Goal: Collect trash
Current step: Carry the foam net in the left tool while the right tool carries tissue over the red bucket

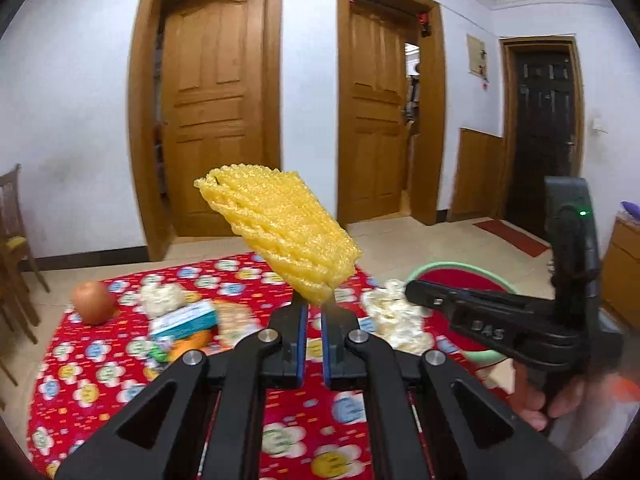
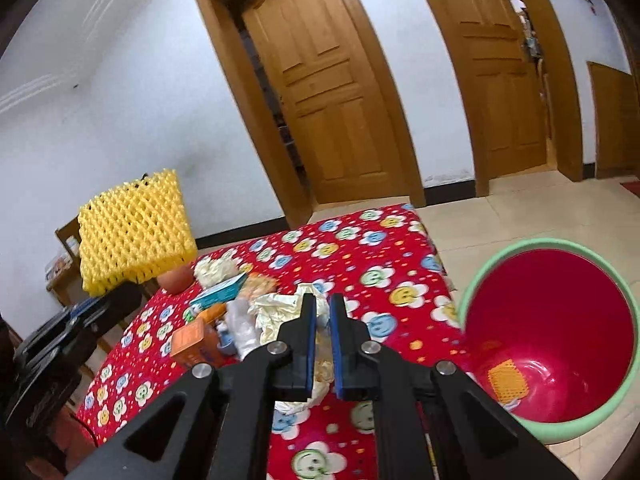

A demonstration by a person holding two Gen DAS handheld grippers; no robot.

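A yellow foam net (image 1: 280, 232) sticks up from my left gripper (image 1: 314, 304), which is shut on its lower corner; the same net (image 2: 132, 232) shows at the left of the right wrist view. My right gripper (image 2: 322, 300) is shut with pale crumpled paper (image 2: 272, 316) caught between its pads and bulging out beside and under them. In the left wrist view, the right gripper (image 1: 412, 294) reaches in from the right, with that paper (image 1: 392, 316) at its tip. A green-rimmed red bin (image 2: 472, 280) stands on the floor by the table's right edge.
The red flowered tablecloth (image 2: 380, 248) carries a blue-white box (image 2: 220, 292), an orange carton (image 2: 196, 344), a white wad (image 2: 214, 268) and a brown round thing (image 1: 93, 300). An orange net scrap (image 2: 508, 380) lies in the bin. A wooden chair (image 1: 12, 240) stands left, with doors behind.
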